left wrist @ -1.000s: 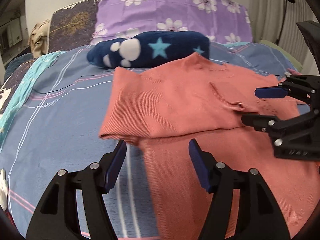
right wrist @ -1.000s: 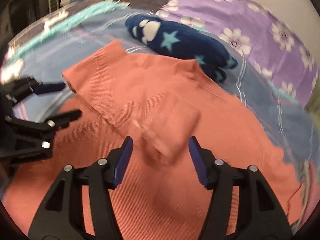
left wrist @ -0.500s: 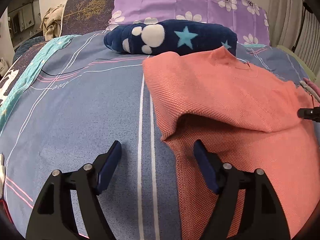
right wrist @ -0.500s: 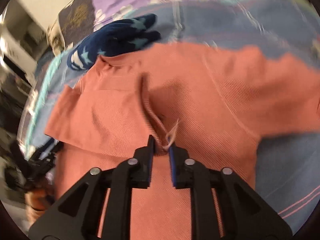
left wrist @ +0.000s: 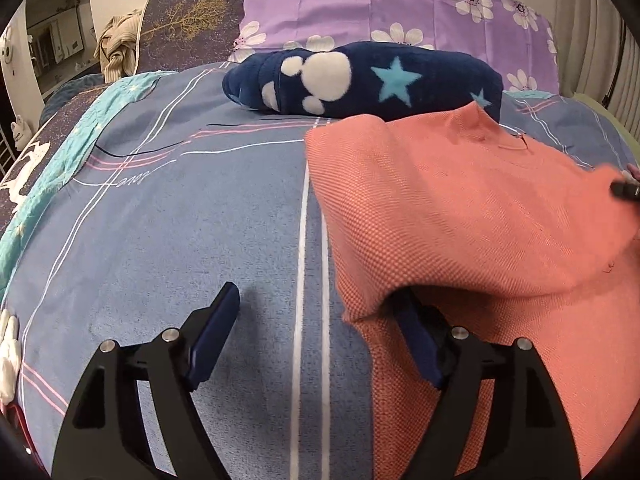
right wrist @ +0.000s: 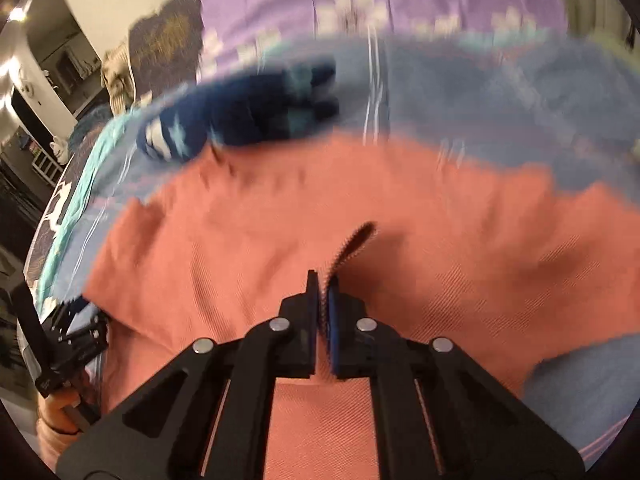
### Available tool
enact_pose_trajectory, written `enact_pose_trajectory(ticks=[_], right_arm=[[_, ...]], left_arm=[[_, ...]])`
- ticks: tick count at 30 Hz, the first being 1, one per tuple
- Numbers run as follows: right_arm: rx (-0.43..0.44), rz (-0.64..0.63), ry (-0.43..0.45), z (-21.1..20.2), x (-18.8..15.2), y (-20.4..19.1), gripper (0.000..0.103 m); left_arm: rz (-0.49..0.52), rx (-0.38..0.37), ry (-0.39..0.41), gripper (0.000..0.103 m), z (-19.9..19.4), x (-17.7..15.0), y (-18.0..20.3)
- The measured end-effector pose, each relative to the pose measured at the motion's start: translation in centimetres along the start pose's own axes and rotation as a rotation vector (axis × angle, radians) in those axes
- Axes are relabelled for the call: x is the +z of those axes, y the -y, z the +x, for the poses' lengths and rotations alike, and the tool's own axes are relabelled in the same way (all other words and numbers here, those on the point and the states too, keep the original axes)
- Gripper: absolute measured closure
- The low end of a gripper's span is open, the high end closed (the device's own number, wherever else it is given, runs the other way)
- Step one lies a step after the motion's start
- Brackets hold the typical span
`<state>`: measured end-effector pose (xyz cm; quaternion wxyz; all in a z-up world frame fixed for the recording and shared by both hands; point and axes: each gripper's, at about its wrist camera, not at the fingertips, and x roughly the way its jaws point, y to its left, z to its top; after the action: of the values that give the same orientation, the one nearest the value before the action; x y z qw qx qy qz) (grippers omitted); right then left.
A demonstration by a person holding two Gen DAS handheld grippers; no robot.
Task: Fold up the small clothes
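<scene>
A coral knit top (left wrist: 460, 220) lies on the blue bedspread (left wrist: 180, 220), with its left sleeve folded over the body. My left gripper (left wrist: 316, 320) hovers low at the fold's near corner. Its jaws are opening; the corner of cloth lies just inside the right finger (left wrist: 416, 344), and the pads do not press on it. My right gripper (right wrist: 322, 284) is shut on a ribbed edge of the coral top (right wrist: 240, 240), which stands up in a ridge ahead of the tips. Its black tip shows at the left wrist view's right edge. The left gripper (right wrist: 76, 340) and a hand appear at the lower left.
A rolled navy fleece blanket (left wrist: 360, 80) with stars and paw prints lies just behind the top. Behind it stand a purple flowered pillow (left wrist: 400, 8) and a dark pillow with a gold tree (left wrist: 188, 28). Bare bedspread stretches to the left.
My right gripper went from open over the folded sleeve to shut on the cloth's edge, and swung sideways while rolling. My left gripper drew closer to the fold's corner and spread wider.
</scene>
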<state>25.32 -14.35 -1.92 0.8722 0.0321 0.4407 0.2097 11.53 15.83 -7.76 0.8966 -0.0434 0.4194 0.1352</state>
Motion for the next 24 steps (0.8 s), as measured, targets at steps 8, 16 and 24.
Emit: enact_pose_trajectory(ticks=[8, 16, 24], right_arm=[[-0.243, -0.052, -0.097, 4.2, -1.2, 4.7, 0.078], [-0.058, -0.036, 0.058, -0.7, -2.5, 3.4, 0.075], [-0.084, -0.090, -0.065, 3.2, -5.2, 2.3, 0.075]], left_arm=[[0.003, -0.034, -0.009, 0.023, -0.9, -1.0, -0.2], [-0.008, -0.128, 0.100, 0.060, -4.8, 0.5, 0.7], [0.128, -0.262, -0.036, 0.056, 0.6, 2.1, 8.3]])
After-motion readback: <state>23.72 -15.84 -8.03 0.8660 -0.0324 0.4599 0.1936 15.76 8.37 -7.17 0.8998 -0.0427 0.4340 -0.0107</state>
